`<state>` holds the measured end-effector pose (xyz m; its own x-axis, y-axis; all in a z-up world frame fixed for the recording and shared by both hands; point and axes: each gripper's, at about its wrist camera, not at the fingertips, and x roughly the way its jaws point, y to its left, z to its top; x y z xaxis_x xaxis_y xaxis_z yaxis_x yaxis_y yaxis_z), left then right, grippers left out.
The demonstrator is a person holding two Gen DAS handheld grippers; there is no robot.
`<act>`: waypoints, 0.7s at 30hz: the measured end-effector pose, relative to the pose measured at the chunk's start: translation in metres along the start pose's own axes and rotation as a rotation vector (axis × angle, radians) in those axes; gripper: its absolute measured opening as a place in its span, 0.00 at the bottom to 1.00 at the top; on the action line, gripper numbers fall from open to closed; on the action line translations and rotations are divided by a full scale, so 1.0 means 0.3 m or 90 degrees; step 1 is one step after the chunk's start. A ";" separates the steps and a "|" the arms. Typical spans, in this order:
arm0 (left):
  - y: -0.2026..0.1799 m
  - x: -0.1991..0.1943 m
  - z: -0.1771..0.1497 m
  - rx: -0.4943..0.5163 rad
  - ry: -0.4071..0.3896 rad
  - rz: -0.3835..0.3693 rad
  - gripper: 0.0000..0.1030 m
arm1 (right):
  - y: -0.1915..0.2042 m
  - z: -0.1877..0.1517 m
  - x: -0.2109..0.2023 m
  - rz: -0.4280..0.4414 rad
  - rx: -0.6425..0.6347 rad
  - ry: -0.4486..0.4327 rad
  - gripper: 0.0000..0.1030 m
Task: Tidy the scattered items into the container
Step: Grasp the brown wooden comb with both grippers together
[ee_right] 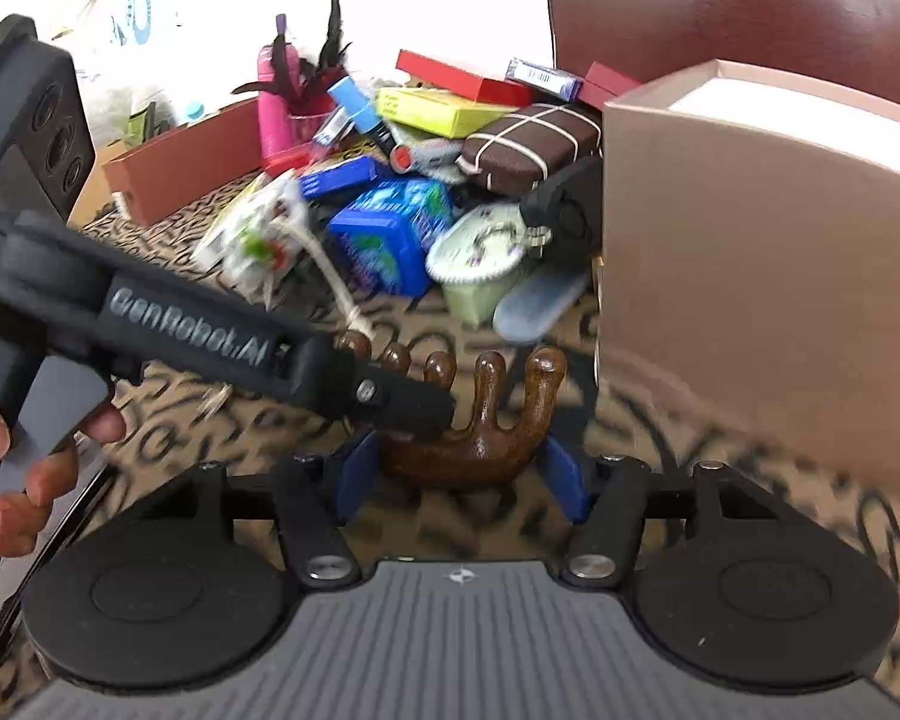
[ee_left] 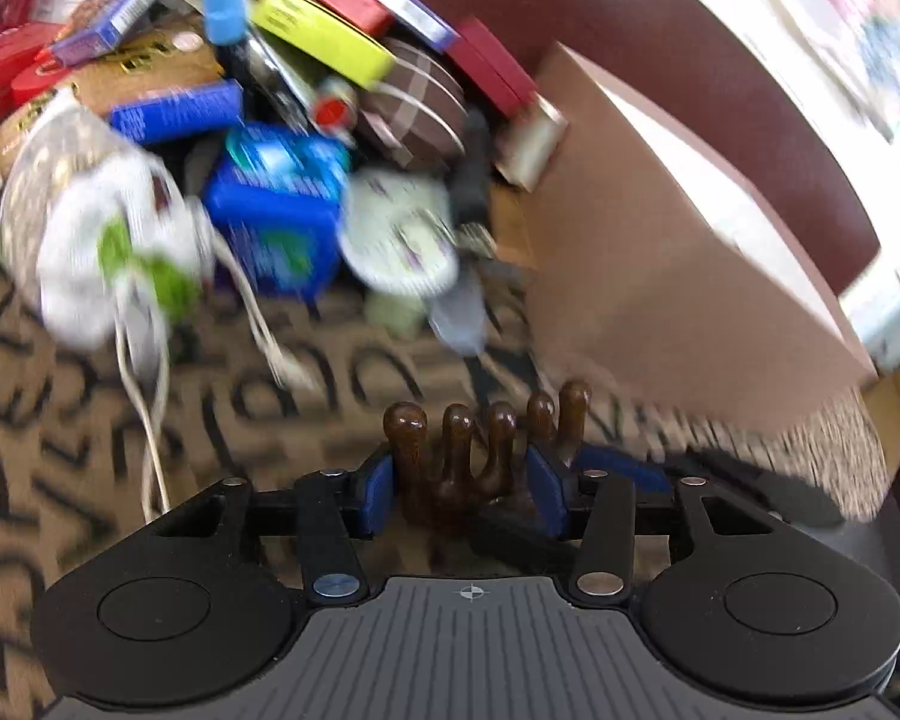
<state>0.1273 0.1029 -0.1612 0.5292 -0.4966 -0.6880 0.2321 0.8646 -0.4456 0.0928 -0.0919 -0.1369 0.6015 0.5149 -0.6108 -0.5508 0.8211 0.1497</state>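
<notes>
A dark brown wooden hand with five rounded fingers sits between the blue pads of my left gripper, which is shut on it. In the right wrist view the same wooden hand lies between the blue pads of my right gripper, with the left gripper reaching across it from the left. Whether the right pads press it is unclear. The tan cardboard box stands at the right, and shows in the left wrist view.
A pile of scattered items lies ahead on the patterned tablecloth: a blue box, a yellow-green box, a brown checked pouch, red boxes, a round white lid. A dark red chair stands behind.
</notes>
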 end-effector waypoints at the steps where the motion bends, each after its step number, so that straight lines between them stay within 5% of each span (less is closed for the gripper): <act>1: -0.012 -0.011 -0.026 0.005 0.008 -0.009 0.59 | -0.001 -0.020 -0.027 0.009 0.006 0.003 0.65; 5: -0.027 -0.058 -0.087 -0.015 -0.005 -0.015 0.67 | -0.007 -0.080 -0.101 0.008 0.025 0.007 0.68; 12: -0.003 -0.126 -0.109 -0.107 -0.073 -0.008 0.62 | -0.055 -0.065 -0.163 -0.018 0.091 -0.030 0.64; 21: -0.006 -0.055 -0.097 -0.153 -0.038 0.072 0.23 | -0.074 -0.002 -0.066 -0.047 0.099 0.019 0.30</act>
<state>0.0944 0.1072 -0.1657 0.5889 -0.3870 -0.7095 -0.0282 0.8675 -0.4966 0.0929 -0.1203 -0.1285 0.6183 0.4458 -0.6473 -0.4083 0.8859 0.2200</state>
